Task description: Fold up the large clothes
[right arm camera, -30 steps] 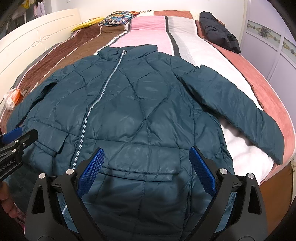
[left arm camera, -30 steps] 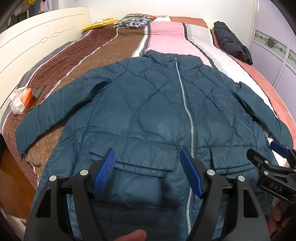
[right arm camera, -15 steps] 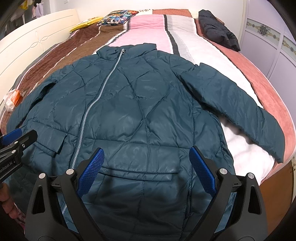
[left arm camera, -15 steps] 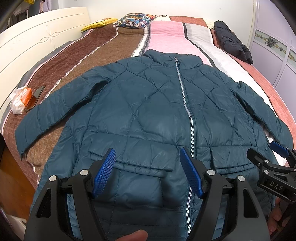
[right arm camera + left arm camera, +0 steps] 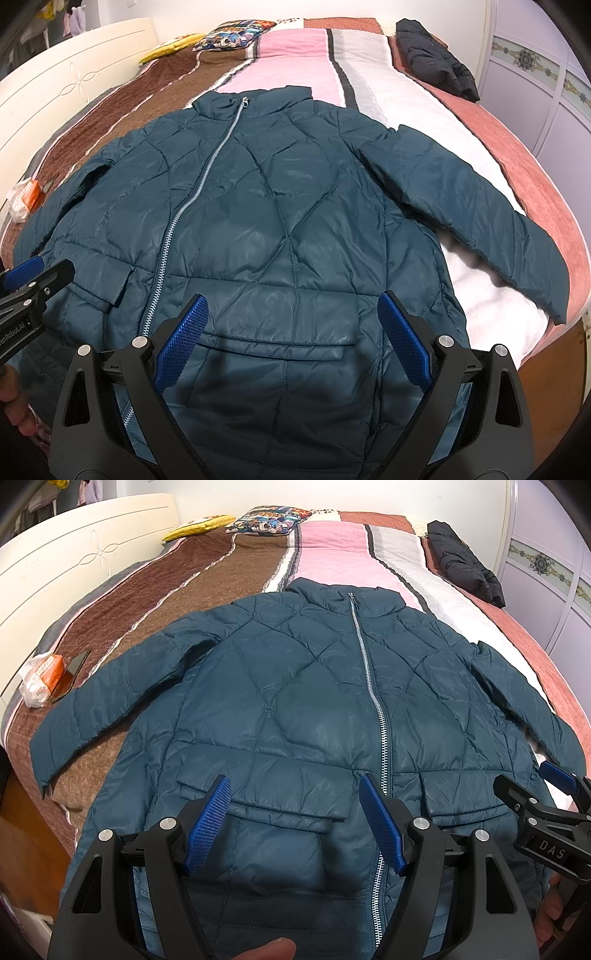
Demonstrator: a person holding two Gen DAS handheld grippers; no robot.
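While both tools hover above its hem, a dark teal quilted puffer jacket point(image 5: 295, 686) lies flat, front up and zipped, across the near part of a bed with a striped brown, pink, white and rust-red cover point(image 5: 332, 546). Its collar points toward the far end of the bed; its hem reaches the near edge. One sleeve stretches toward the left edge of the bed, the other toward the right edge. A silver zipper point(image 5: 373, 686) runs from collar to hem.

The left gripper point(image 5: 295, 823), black with blue ribbed pads, is released: its jaws stand wide apart over a flap pocket beside the zipper, with nothing between them. The right gripper point(image 5: 291, 332) is likewise released, jaws spread over the other flap pocket and gripping nothing.

Near the left edge of the bed, just beyond the sleeve cuff, rest an orange packet in a clear plastic bag point(image 5: 40, 675) and a dark flat phone point(image 5: 74, 664). A black folded garment point(image 5: 461, 565) lies at the far right corner. A yellow cushion point(image 5: 199, 526) and a multicoloured patterned pillow point(image 5: 269, 518) sit at the far edge. A cream headboard point(image 5: 74, 565) borders the left side.
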